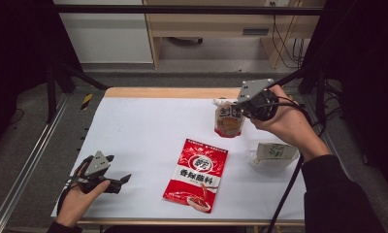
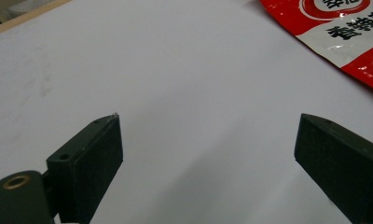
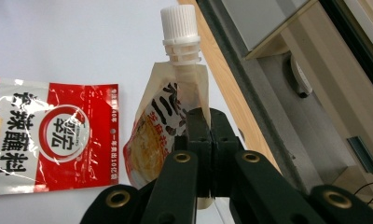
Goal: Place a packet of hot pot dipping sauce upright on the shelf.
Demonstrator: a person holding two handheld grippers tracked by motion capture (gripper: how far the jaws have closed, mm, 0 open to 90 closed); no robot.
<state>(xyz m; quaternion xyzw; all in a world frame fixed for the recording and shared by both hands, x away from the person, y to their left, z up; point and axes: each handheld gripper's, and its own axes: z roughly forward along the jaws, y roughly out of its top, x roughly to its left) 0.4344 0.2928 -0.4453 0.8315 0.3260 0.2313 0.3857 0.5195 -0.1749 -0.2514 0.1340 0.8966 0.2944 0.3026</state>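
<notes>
- Right now my right tongs (image 3: 208,140) are clamped shut on the spouted sauce pouch (image 1: 228,120), pinching its top edge just below the white screw cap (image 3: 180,21); the pouch hangs near the far right part of the table (image 1: 143,126), beside the wooden far edge (image 1: 172,92).
- My left tongs (image 2: 208,154) stand wide open with nothing between them, low over bare white surface at the near left corner.
- To do this carry well, I judge I should keep the grip on the stiff seam by the spout, hold the pouch upright and move it slowly so the soft body does not swing or slip out.
- Lying flat in the middle is the red seasoning packet (image 1: 197,175), well apart from both tongs; I would route around it rather than drag the pouch across.
- A clear container with a label (image 1: 273,155) sits just under my right forearm, so lowering the wrist there risks a knock.
- Open room lies across the left and centre-far table; the far edge is close behind the pouch, so I would steer toward myself.
</notes>
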